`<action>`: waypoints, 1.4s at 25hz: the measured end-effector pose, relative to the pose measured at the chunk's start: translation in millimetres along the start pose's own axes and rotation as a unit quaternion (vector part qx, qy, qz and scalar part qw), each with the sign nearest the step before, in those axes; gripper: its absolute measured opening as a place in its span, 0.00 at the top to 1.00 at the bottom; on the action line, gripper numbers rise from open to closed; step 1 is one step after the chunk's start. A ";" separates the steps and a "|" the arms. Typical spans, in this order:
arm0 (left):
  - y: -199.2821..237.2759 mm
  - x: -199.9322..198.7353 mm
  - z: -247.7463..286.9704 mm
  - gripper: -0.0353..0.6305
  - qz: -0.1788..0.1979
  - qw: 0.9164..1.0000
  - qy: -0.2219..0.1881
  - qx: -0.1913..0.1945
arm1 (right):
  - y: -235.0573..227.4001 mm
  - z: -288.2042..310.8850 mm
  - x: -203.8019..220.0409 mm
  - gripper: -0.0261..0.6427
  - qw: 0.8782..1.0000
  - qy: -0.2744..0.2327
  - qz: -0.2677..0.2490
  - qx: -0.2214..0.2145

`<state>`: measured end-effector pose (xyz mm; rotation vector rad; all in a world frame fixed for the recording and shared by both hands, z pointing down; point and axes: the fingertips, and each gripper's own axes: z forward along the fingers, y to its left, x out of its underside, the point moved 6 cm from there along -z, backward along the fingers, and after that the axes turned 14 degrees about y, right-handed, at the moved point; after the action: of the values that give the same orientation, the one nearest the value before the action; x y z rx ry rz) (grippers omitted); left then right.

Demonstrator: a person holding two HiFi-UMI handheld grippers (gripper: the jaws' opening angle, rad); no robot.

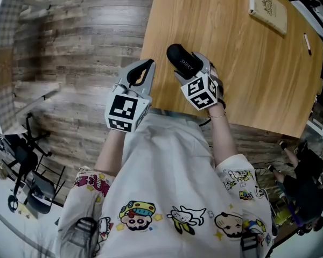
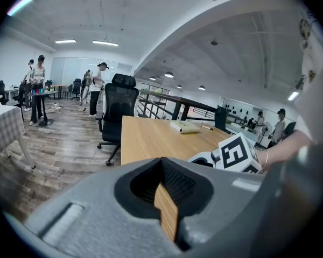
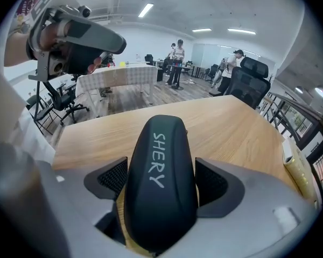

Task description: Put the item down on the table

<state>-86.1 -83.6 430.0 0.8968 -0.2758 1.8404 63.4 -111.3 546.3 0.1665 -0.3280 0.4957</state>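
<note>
Black case (image 3: 160, 176) lies between right gripper's (image 1: 187, 64) parted jaws, low over table (image 1: 247, 79).

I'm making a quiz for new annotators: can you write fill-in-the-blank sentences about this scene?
1. The case between the jaws of the right gripper is coloured ____.
2. White print on the case reads ____.
3. The left gripper holds ____.
4. The table is made of ____.
Missing words: black; SHERY; nothing; wood.

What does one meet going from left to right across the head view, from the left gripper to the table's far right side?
left gripper → black case → cream book → pen
</note>
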 end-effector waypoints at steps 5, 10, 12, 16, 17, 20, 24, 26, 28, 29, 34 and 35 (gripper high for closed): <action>-2.1 0.9 -3.0 0.95 0.001 1.000 -0.004 -0.002 | -0.2 -4.3 0.8 0.35 1.000 -0.007 0.007 -0.004; -0.4 0.6 -3.2 0.95 0.003 1.000 -0.007 -0.002 | -2.2 -7.8 -2.4 0.34 1.000 -0.015 0.010 0.001; -1.1 -0.7 -5.2 0.95 0.004 1.000 -0.009 -0.003 | -2.4 -13.1 -3.8 0.34 1.000 -0.020 0.011 0.005; -3.2 -5.1 -9.9 0.95 0.008 1.000 -0.019 -0.007 | -3.8 -28.1 -5.9 0.34 0.999 -0.037 0.020 0.016; -4.1 -6.5 -11.5 0.95 0.009 1.000 -0.021 -0.007 | -3.6 -32.7 -6.1 0.34 0.999 -0.042 0.023 0.018; -6.9 -11.8 -16.9 0.95 0.011 1.000 -0.026 -0.008 | -3.3 -47.8 -7.2 0.34 0.998 -0.055 0.030 0.027; -9.6 -23.3 -20.3 0.95 0.023 0.999 -0.038 -0.009 | -8.6 -71.0 -10.9 0.35 0.995 -0.084 0.045 0.040; -12.3 -28.0 -22.2 0.95 0.031 0.998 -0.045 -0.009 | -10.7 -84.5 -12.0 0.35 0.992 -0.101 0.051 0.048; -16.6 -31.5 -24.2 0.95 0.035 0.998 -0.051 -0.008 | -12.4 -98.7 -11.5 0.35 0.990 -0.117 0.059 0.057; -19.0 -33.2 -25.1 0.95 0.037 0.998 -0.053 -0.007 | -13.1 -105.5 -10.3 0.36 0.988 -0.125 0.065 0.061; -28.7 -47.5 -27.5 0.95 0.056 0.996 -0.067 -0.003 | -20.7 -143.8 -4.5 0.38 0.975 -0.177 0.107 0.076; -30.9 -50.5 -27.7 0.95 0.058 0.996 -0.071 -0.002 | -23.0 -152.0 -2.7 0.39 0.972 -0.190 0.117 0.078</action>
<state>-61.8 -89.6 369.7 1.0299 -0.4268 1.8841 113.2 -96.7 401.6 0.3800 -0.6900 0.7260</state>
